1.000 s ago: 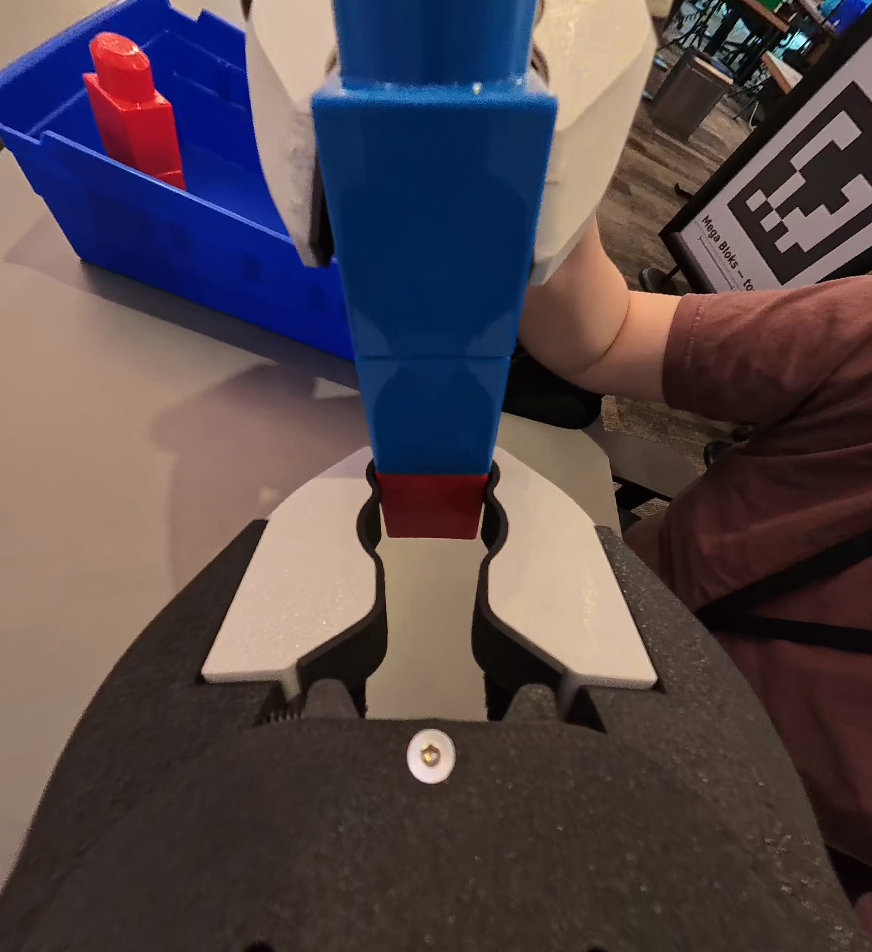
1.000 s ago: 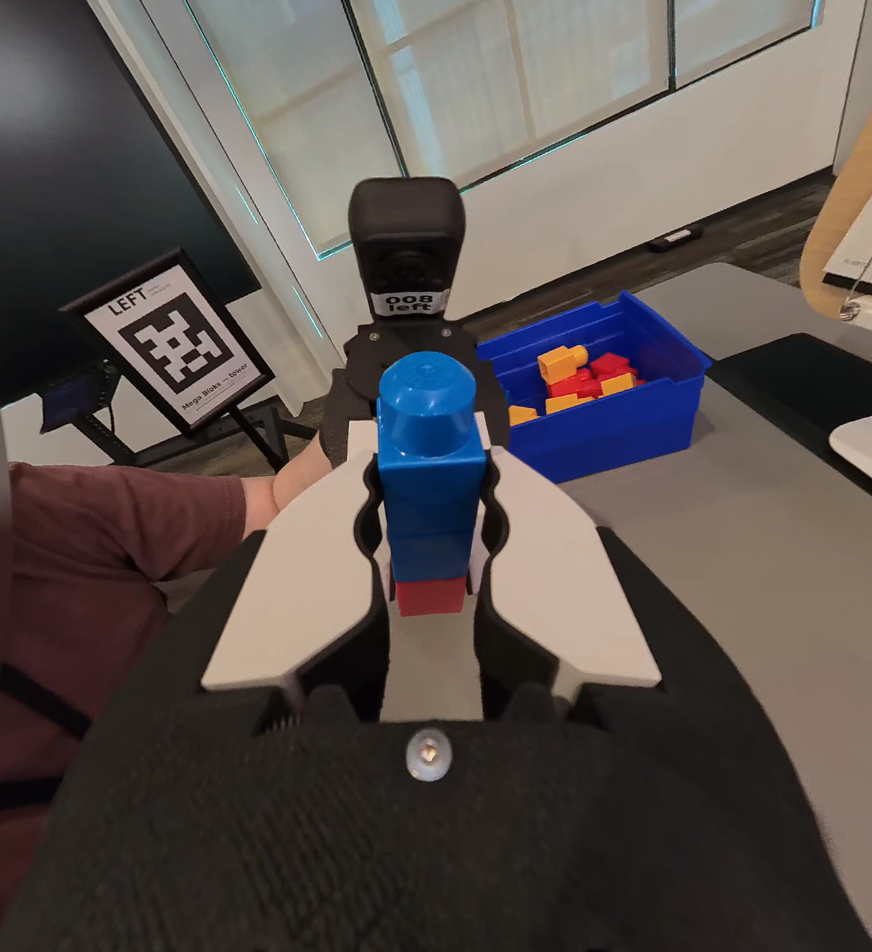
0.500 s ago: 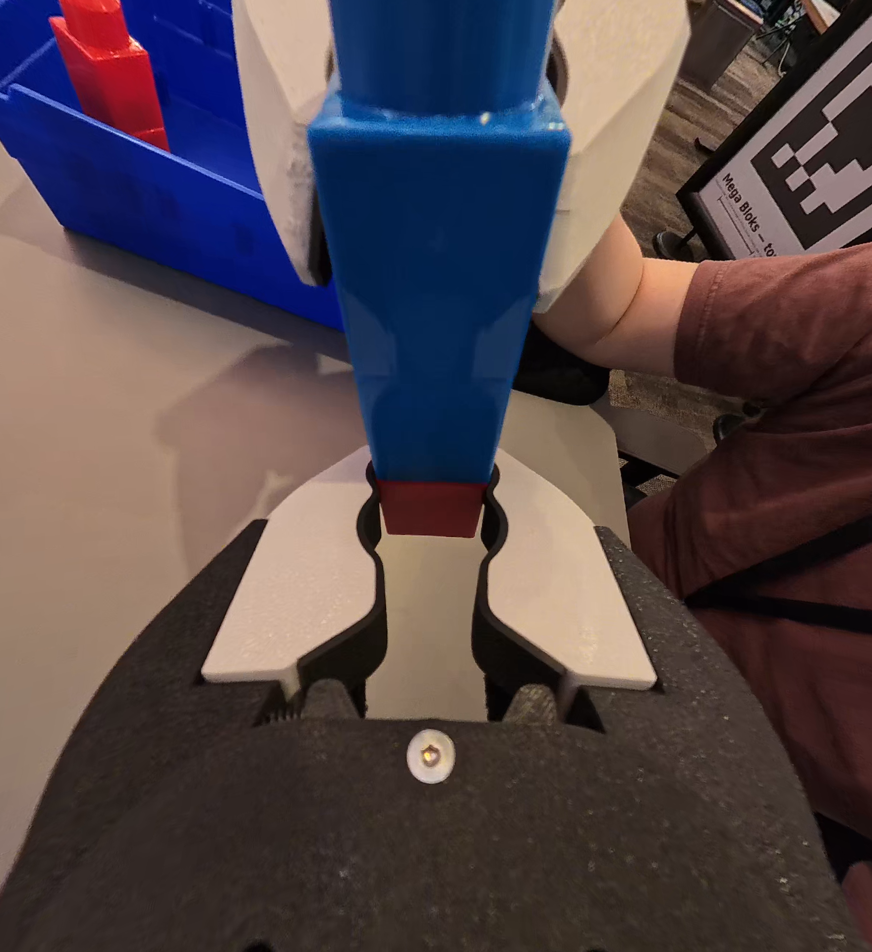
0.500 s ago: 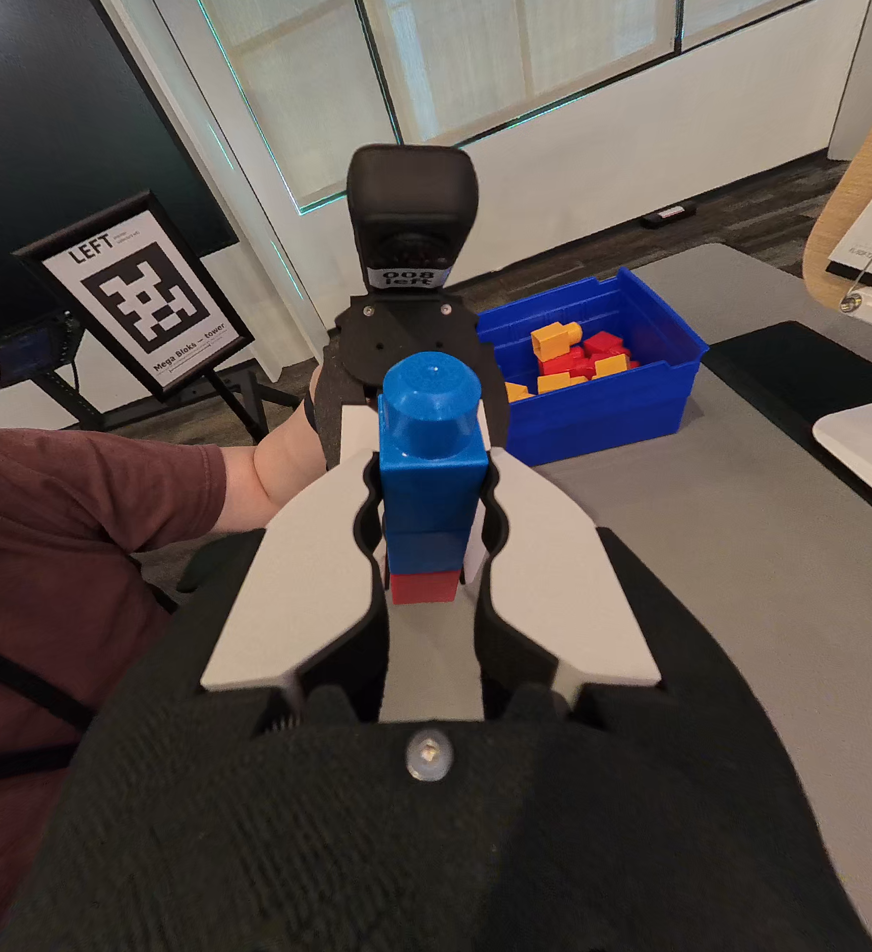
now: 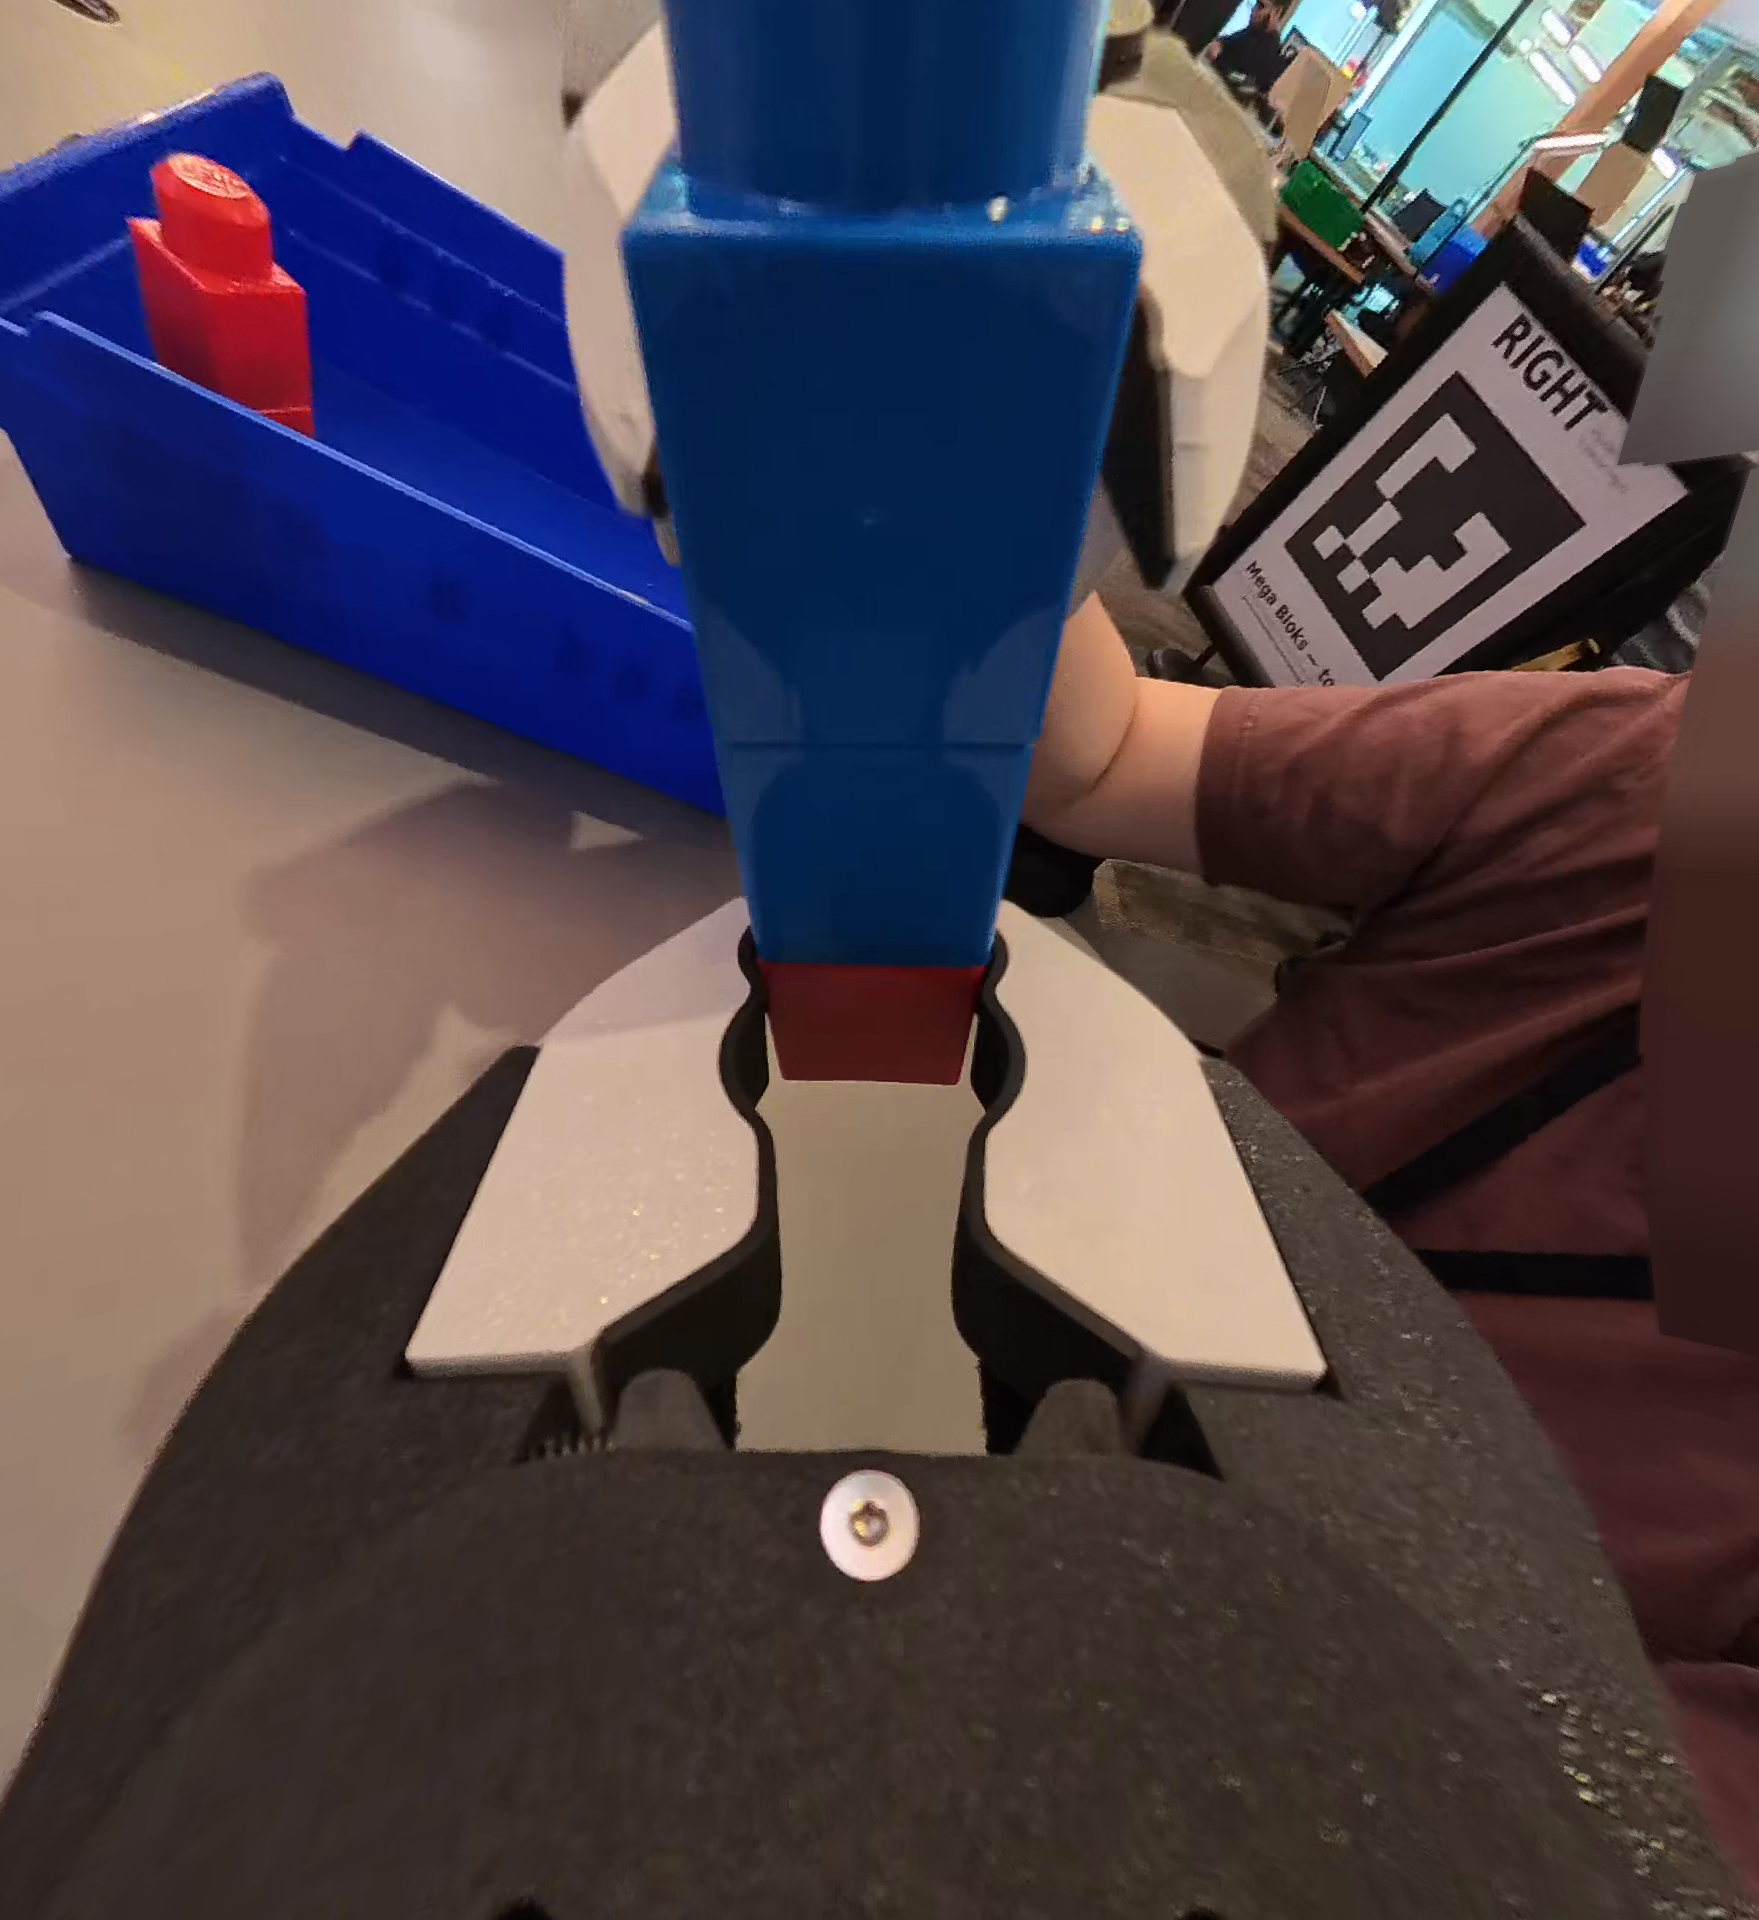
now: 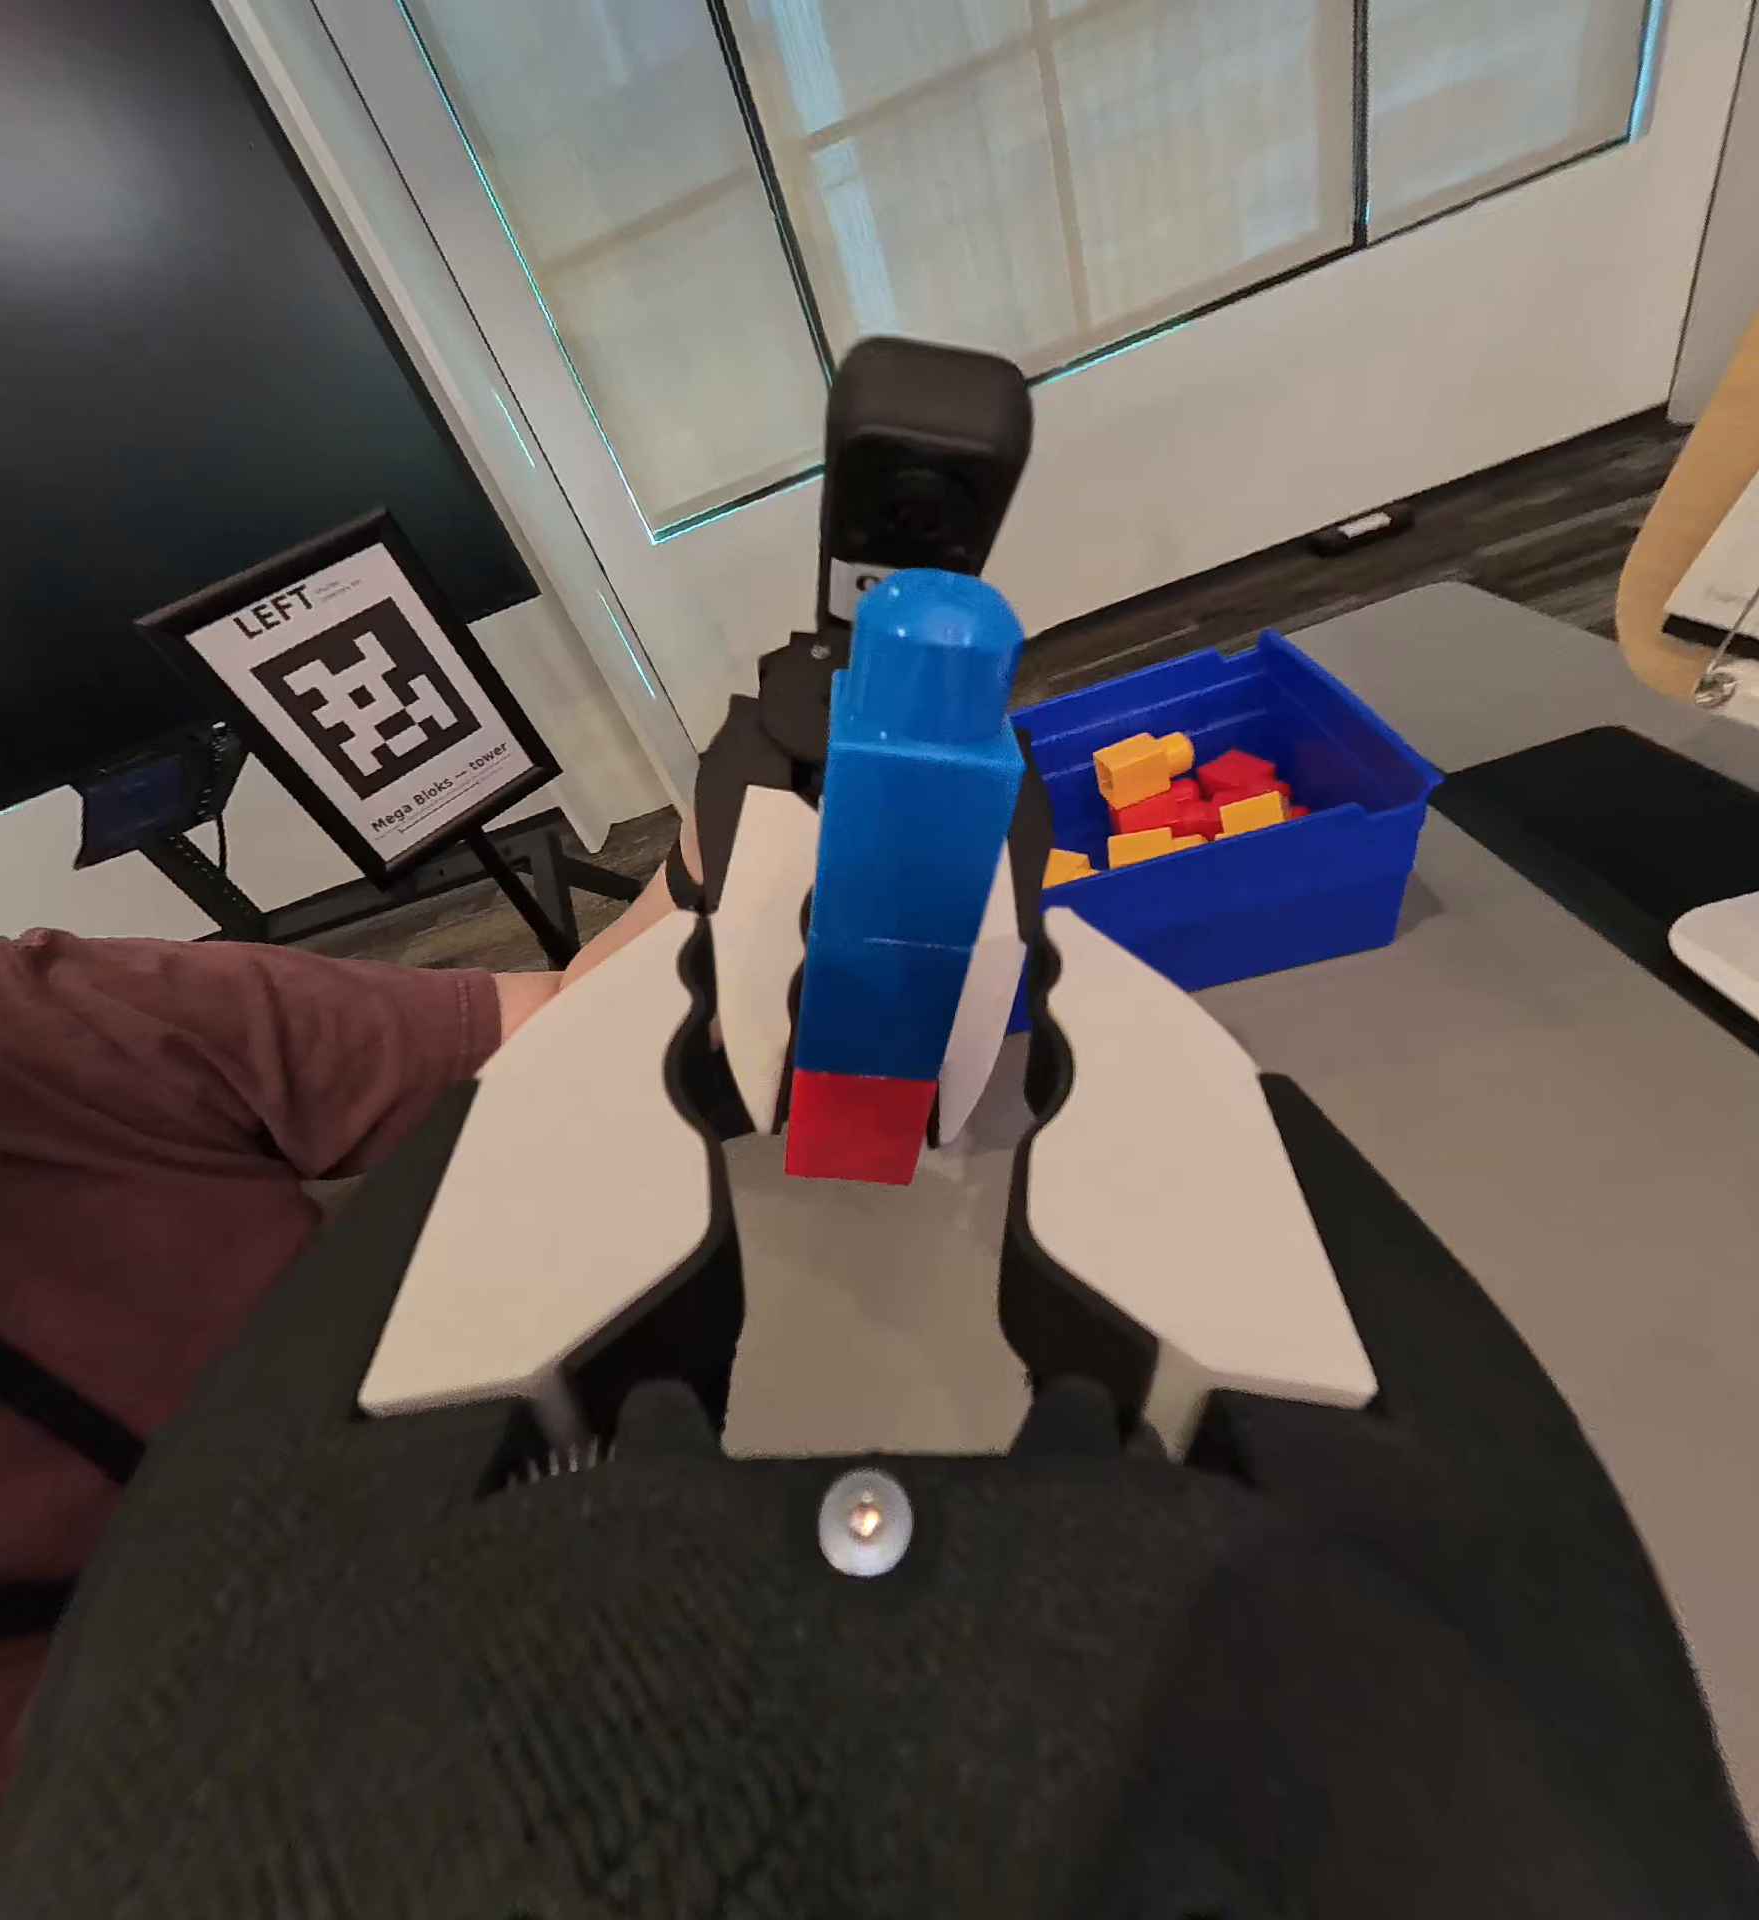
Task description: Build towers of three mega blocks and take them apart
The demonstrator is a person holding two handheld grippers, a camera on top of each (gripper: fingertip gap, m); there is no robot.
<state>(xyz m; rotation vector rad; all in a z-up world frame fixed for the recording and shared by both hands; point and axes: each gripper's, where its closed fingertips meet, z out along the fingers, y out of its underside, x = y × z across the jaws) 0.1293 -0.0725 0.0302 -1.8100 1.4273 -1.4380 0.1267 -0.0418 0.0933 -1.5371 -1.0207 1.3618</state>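
Observation:
A tower of three mega blocks (image 5: 870, 582) has a red block (image 5: 867, 1023) at its base and two blue blocks above. My left gripper (image 5: 870, 997) is shut on the tower's base, its pads pressed on the red block. In the right wrist view the tower (image 6: 906, 831) stands between my right gripper's (image 6: 870, 935) fingers, which are spread wide with a gap on each side, so it is open. The left gripper's white fingers (image 6: 755, 935) show there clamped on the tower's lower part. The right gripper's fingers (image 5: 1197, 312) show behind the tower's top in the left wrist view.
A blue bin (image 5: 355, 540) on the grey table (image 5: 179, 935) holds an upright red block stack (image 5: 220, 301). Another blue bin (image 6: 1270, 914) holds several yellow and red blocks (image 6: 1187, 800). A person's arm in a maroon sleeve (image 5: 1426, 831) is at the right. Marker signs stand on easels (image 6: 366, 686). About 7 cm separates my left fingertips from my right.
My right gripper's jaws have opened and let go of the tower's upper part. My left gripper has kept its hold on the base throughout.

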